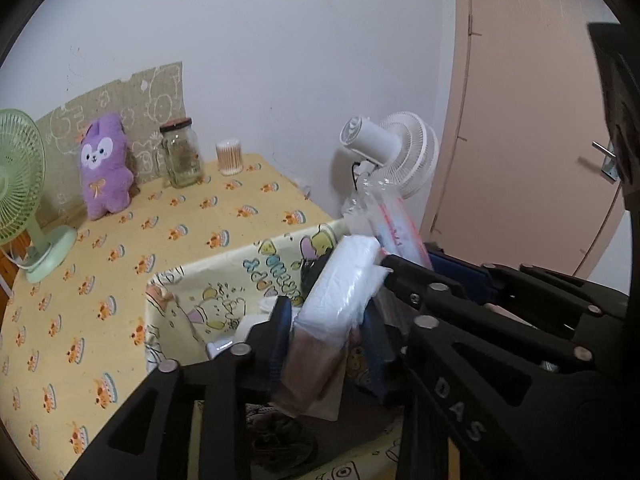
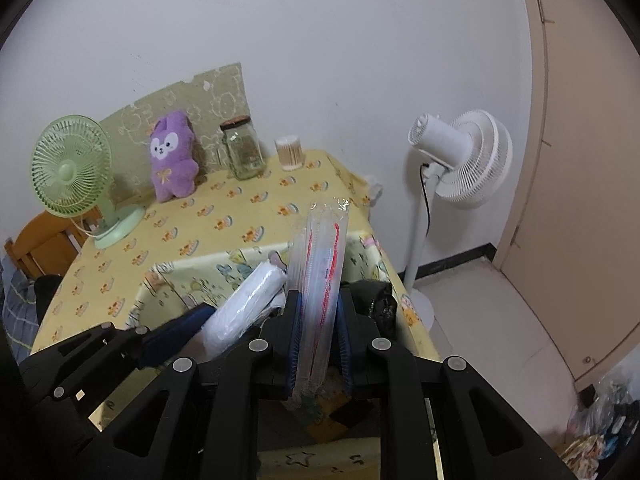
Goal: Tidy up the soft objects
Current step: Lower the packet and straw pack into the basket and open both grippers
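Observation:
My left gripper (image 1: 328, 332) is shut on a white soft pack in clear plastic (image 1: 344, 288) and holds it tilted above a yellow cartoon-print fabric bin (image 1: 208, 284). It also shows in the right wrist view (image 2: 248, 304). My right gripper (image 2: 318, 316) is shut on a long clear plastic sleeve with red print (image 2: 322, 256), held upright over the same bin (image 2: 180, 276); the sleeve shows in the left wrist view (image 1: 392, 220). A purple plush bunny (image 1: 105, 164) sits at the back of the table (image 2: 172, 156).
The table has a yellow printed cloth (image 1: 160, 216). On it stand a green desk fan (image 1: 24, 196), a glass jar (image 1: 182, 152) and a cotton-swab tub (image 1: 229, 157). A white pedestal fan (image 2: 460, 156) stands right of the table. A door (image 2: 580, 160) is at right.

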Demonstrator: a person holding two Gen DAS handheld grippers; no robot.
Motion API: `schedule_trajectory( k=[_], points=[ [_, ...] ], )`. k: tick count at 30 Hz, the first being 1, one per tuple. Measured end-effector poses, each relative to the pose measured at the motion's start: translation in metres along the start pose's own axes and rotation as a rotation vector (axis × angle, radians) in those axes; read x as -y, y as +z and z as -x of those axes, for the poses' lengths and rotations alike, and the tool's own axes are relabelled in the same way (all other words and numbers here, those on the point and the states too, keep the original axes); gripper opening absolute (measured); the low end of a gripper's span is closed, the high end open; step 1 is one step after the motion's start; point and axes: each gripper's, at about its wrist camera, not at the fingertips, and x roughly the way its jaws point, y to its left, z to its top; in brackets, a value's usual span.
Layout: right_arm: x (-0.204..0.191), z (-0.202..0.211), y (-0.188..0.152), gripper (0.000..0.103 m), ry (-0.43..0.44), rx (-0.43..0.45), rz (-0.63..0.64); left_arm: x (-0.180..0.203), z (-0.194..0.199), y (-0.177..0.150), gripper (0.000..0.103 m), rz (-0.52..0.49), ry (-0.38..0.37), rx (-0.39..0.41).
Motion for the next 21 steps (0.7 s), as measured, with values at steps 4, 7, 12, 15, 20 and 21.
schedule_trajectory(
  k=[4, 7, 12, 15, 20, 21],
  points=[
    [-0.001, 0.0, -0.006, 0.02, 0.015, -0.013, 0.005, -0.006, -0.011, -0.002, 0.056, 0.023, 0.035, -0.041],
    [-0.005, 0.001, -0.008, 0.02, 0.022, -0.017, 0.014, -0.008, -0.011, -0.005, 0.065, 0.02, 0.055, -0.062],
    [-0.011, 0.001, -0.011, 0.02, 0.049, -0.03, 0.018, -0.012, -0.003, -0.009, 0.073, -0.001, 0.102, -0.068],
    [-0.017, 0.001, -0.013, 0.02, 0.072, -0.041, 0.02, -0.016, 0.0, -0.011, 0.075, -0.007, 0.125, -0.077],
    [-0.024, 0.001, -0.015, 0.021, 0.11, -0.051, 0.014, -0.019, 0.012, -0.014, 0.075, -0.019, 0.144, -0.075],
    [-0.025, 0.001, -0.015, 0.021, 0.11, -0.051, 0.011, -0.019, 0.014, -0.014, 0.076, -0.021, 0.145, -0.074]
  ],
)
